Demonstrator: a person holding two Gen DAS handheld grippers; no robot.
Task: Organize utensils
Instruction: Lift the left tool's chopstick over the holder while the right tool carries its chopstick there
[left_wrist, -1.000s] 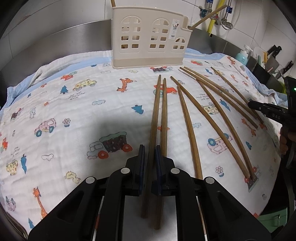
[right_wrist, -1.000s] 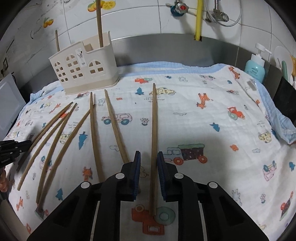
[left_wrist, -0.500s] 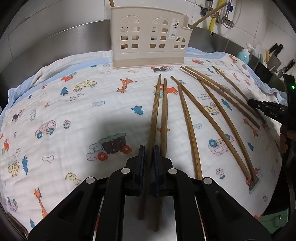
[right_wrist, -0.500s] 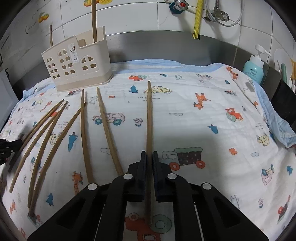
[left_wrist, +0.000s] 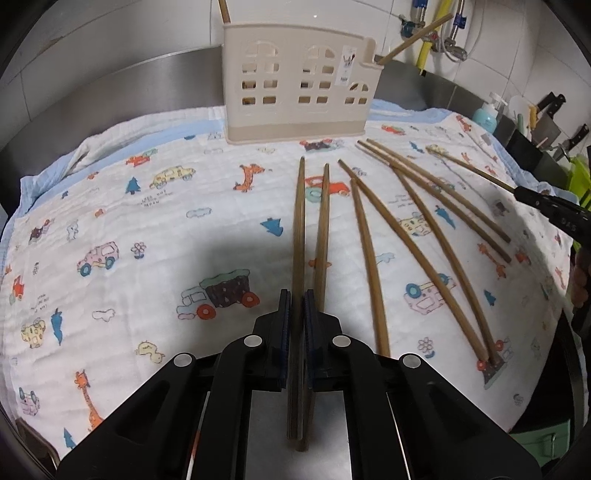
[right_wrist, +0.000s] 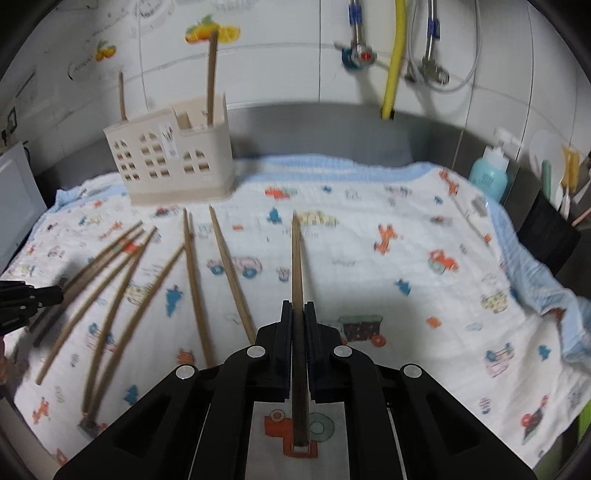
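A cream utensil holder (left_wrist: 295, 92) (right_wrist: 170, 166) stands at the back of the printed cloth, with chopsticks upright in it. Several loose chopsticks (left_wrist: 417, 236) (right_wrist: 122, 288) lie fanned on the cloth. My left gripper (left_wrist: 296, 299) is low over the cloth. Its jaws are closing, and the pads press on a chopstick (left_wrist: 300, 221) that lies flat; a second chopstick (left_wrist: 323, 221) runs just beside it, under the right finger. My right gripper (right_wrist: 298, 310) is shut on one chopstick (right_wrist: 296, 258), held clear of the cloth. It also shows as the right gripper (left_wrist: 546, 206) at the edge of the left wrist view.
A teal soap bottle (right_wrist: 489, 173) and knives (left_wrist: 550, 107) stand at the right end of the counter. Taps and a yellow hose (right_wrist: 391, 66) hang on the tiled wall. A steel backsplash (left_wrist: 129, 85) runs behind the cloth (right_wrist: 406, 258).
Both grippers have closed onto a chopstick each. The right gripper has risen and its chopstick has come off the cloth. The left gripper has kept its place.
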